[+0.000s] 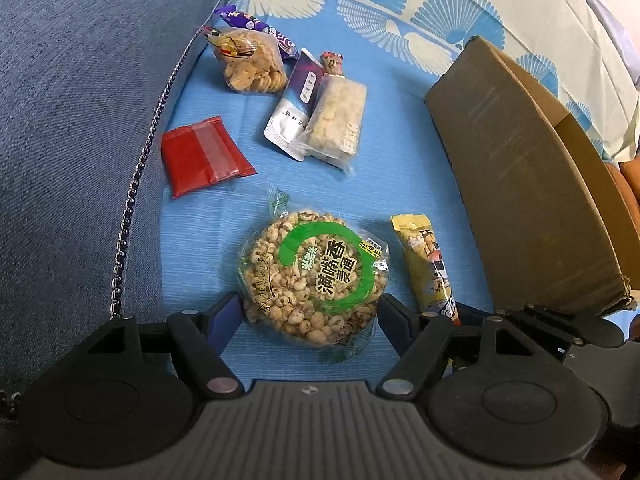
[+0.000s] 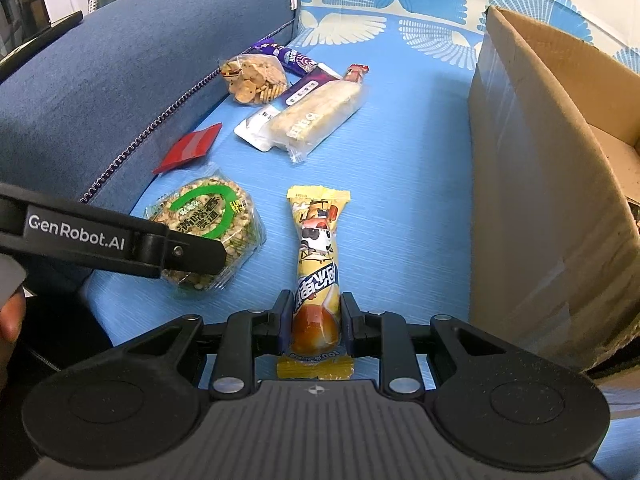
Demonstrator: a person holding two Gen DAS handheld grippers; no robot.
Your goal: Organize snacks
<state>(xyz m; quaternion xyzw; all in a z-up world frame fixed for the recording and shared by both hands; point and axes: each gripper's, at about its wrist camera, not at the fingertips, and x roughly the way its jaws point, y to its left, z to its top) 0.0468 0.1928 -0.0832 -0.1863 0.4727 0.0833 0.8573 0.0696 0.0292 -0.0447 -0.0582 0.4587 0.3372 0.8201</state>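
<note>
A round puffed-grain cake pack with a green ring label lies on the blue seat cover. My left gripper straddles it with a pad against each side. From the right wrist view one left finger lies across the same pack. A long yellow cartoon snack pack lies lengthwise in front of my right gripper, whose pads pinch its near end. That yellow pack is just right of the cake.
A brown cardboard box stands open on the right, close to the yellow pack. Further back lie a red packet, a cracker bag, a purple bar, a white-purple pouch and a rice-crisp bar. A blue sofa arm bounds the left.
</note>
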